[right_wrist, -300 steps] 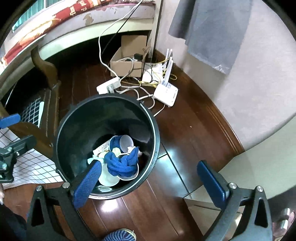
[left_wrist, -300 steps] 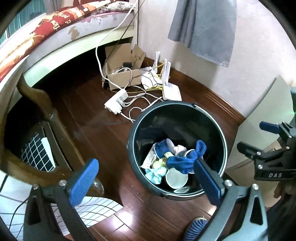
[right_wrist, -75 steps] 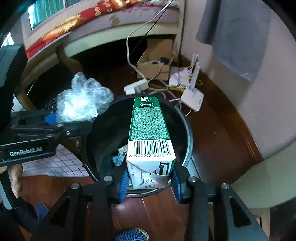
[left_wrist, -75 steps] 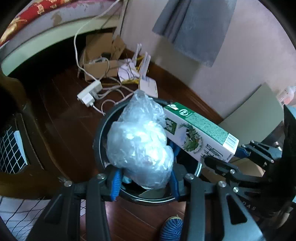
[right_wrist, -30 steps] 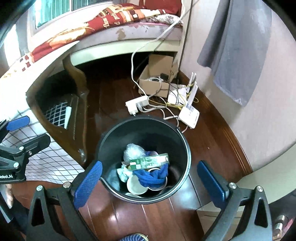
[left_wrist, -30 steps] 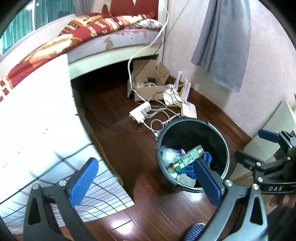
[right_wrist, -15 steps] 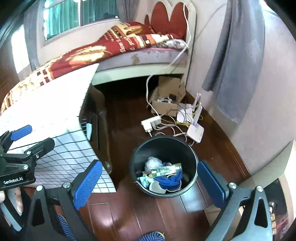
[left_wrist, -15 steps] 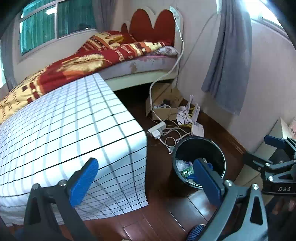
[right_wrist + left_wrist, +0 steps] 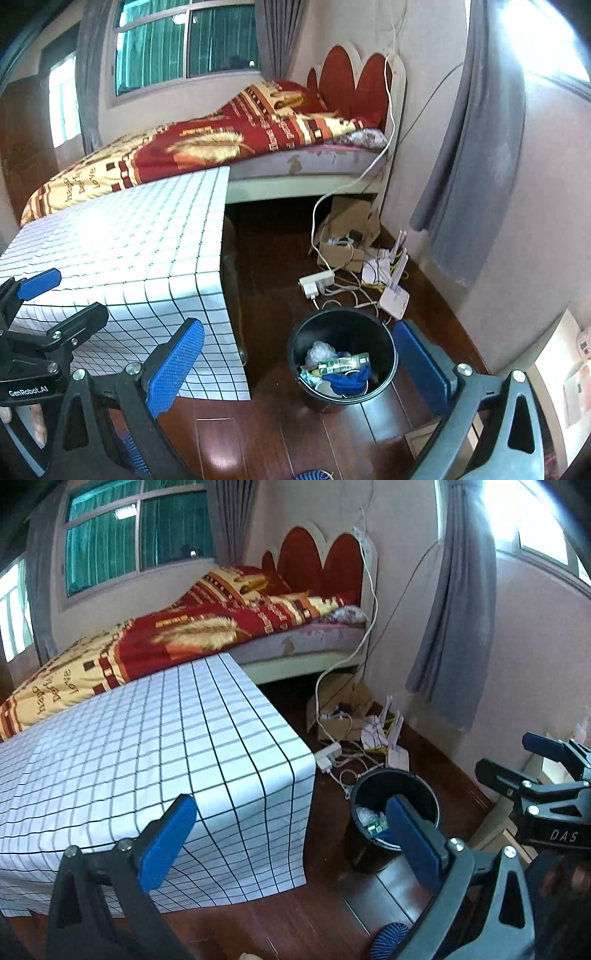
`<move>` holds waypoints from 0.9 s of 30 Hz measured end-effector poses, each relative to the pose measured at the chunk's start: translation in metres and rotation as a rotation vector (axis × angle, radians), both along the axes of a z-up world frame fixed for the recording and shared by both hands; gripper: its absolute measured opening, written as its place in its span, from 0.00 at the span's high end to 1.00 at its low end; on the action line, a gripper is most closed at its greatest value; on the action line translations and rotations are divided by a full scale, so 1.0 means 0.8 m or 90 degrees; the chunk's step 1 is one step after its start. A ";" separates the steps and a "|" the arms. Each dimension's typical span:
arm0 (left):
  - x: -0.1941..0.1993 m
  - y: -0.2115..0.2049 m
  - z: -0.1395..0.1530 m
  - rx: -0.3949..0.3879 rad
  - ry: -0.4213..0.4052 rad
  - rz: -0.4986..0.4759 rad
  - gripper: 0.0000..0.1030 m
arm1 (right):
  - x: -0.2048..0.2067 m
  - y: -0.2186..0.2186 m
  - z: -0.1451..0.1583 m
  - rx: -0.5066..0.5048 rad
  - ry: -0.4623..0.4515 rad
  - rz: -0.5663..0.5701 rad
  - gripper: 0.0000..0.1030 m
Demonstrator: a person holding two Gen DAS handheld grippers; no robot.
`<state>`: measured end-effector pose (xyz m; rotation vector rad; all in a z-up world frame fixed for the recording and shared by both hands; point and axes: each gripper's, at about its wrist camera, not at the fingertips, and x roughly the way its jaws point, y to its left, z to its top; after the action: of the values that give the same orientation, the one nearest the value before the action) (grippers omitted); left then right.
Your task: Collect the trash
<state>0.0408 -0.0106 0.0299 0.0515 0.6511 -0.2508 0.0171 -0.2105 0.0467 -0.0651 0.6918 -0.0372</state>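
Observation:
On the dark wood floor stands a black trash bin (image 9: 392, 356), seen smaller in the left wrist view as the bin (image 9: 424, 790). Inside it lie a green milk carton (image 9: 343, 363), a crumpled clear plastic bag (image 9: 319, 350), a blue cloth (image 9: 347, 382) and cups. My right gripper (image 9: 299, 365) is open and empty, high above the bin. My left gripper (image 9: 291, 838) is also open and empty, over the corner of the table. Each gripper shows in the other's view: the left gripper (image 9: 62, 301) at the left edge, the right gripper (image 9: 517, 757) at the right edge.
A table under a white checked cloth (image 9: 147, 746) stands left of the bin. Behind it is a bed with a red and gold blanket (image 9: 221, 147). A cardboard box (image 9: 347, 229), power strip (image 9: 317, 282), white router (image 9: 393, 297) and cables lie by the wall, under a grey curtain (image 9: 472, 177).
Both grippers let the plastic bag and the carton fall into the bin. Since then they have risen and drawn back, so the table top and the bed have come into view.

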 end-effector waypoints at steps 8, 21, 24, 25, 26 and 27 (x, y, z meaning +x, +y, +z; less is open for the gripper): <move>-0.032 0.000 0.029 -0.008 -0.045 0.003 0.00 | -0.037 0.006 0.040 0.003 -0.045 0.006 0.00; -0.039 -0.002 0.036 -0.004 -0.062 0.000 0.00 | -0.046 -0.004 0.055 0.008 -0.072 -0.008 0.00; -0.039 -0.001 0.037 -0.003 -0.064 -0.001 0.00 | -0.047 -0.006 0.056 0.008 -0.074 -0.009 0.00; -0.039 -0.001 0.037 -0.003 -0.065 -0.001 0.00 | -0.047 -0.007 0.056 0.008 -0.075 -0.009 0.00; -0.040 -0.002 0.037 -0.003 -0.066 -0.001 0.00 | -0.047 -0.007 0.057 0.006 -0.076 -0.009 0.00; -0.040 -0.001 0.038 -0.003 -0.068 -0.002 0.00 | -0.048 -0.007 0.057 0.006 -0.076 -0.009 0.00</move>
<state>0.0087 -0.0117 0.0605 0.0607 0.5440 -0.2504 -0.0209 -0.2158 0.0926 -0.0488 0.5728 -0.0507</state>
